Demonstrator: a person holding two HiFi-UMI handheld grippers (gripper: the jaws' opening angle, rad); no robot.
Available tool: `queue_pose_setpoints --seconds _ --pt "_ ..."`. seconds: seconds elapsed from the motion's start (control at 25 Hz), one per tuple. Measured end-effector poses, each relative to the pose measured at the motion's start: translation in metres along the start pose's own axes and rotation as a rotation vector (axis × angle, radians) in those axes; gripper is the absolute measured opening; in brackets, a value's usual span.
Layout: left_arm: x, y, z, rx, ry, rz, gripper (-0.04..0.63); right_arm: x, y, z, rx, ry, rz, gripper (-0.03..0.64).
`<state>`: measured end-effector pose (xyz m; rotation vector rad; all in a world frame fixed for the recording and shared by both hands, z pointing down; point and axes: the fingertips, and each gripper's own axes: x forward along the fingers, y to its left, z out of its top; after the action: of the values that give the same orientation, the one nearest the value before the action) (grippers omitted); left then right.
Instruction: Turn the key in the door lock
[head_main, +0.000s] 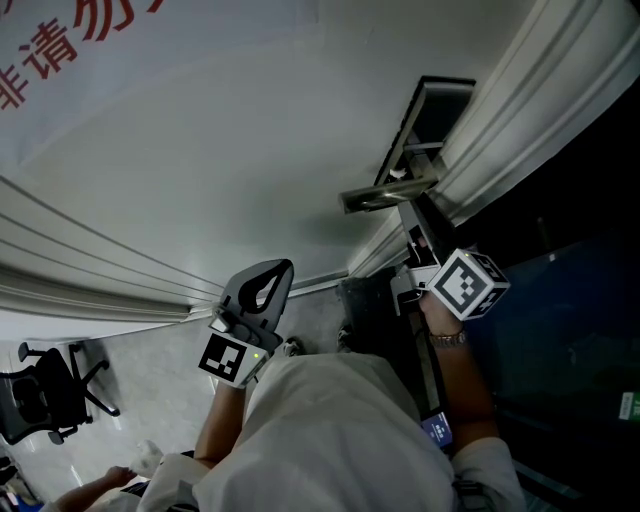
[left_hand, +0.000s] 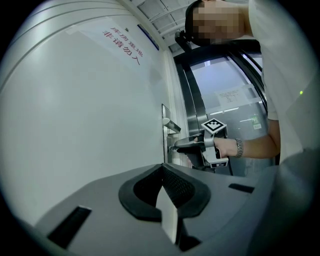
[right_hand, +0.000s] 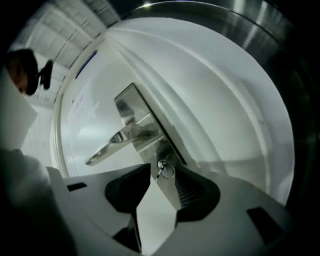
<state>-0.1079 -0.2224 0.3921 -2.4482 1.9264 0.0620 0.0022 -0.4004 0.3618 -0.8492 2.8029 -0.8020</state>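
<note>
The white door (head_main: 230, 170) carries a metal lever handle (head_main: 385, 195) on a lock plate. In the right gripper view a small key (right_hand: 161, 170) with a wire ring sticks out of the lock cylinder below the handle (right_hand: 117, 142). My right gripper (right_hand: 162, 179) is open, its two fingers on either side of the key without pressing on it. The head view shows that gripper (head_main: 412, 246) level at the door's edge under the handle, hiding the key. My left gripper (head_main: 262, 290) hangs back from the door, shut and empty. The left gripper view (left_hand: 167, 200) shows the right gripper (left_hand: 176, 147) at the lock.
A black office chair (head_main: 40, 390) stands on the pale floor at lower left. A sign with red characters (head_main: 60, 50) is on the door. Dark glass panels (head_main: 570, 300) and a metal frame (left_hand: 192, 100) lie right of the door edge.
</note>
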Motion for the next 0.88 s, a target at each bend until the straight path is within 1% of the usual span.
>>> queue_pose_setpoints --seconds 0.12,0.24,0.32,0.6,0.64,0.72,0.88 --pt "0.0 0.0 -0.001 -0.001 0.002 0.0 0.003 -0.003 0.008 0.002 -0.318 0.044 -0.02 0.141" --pt "0.002 0.0 -0.001 0.0 0.002 -0.003 0.005 -0.002 0.013 -0.005 -0.581 0.112 -0.018 0.146" --pt "0.002 0.0 -0.001 0.001 0.001 -0.005 0.004 -0.002 0.014 -0.011 -0.771 0.159 -0.038 0.146" --pt "0.001 0.002 -0.001 0.0 0.001 0.0 0.004 -0.001 0.009 -0.019 -1.459 0.243 -0.202 0.146" --pt "0.001 0.002 -0.001 0.0 0.001 0.001 0.003 0.0 0.009 -0.02 -1.536 0.253 -0.216 0.146" --pt "0.001 0.002 -0.001 0.001 0.0 0.0 0.003 0.002 0.009 -0.021 -1.651 0.253 -0.234 0.146" --pt "0.001 0.002 -0.001 -0.002 0.003 0.001 0.004 0.007 0.014 -0.019 -1.791 0.239 -0.244 0.144"
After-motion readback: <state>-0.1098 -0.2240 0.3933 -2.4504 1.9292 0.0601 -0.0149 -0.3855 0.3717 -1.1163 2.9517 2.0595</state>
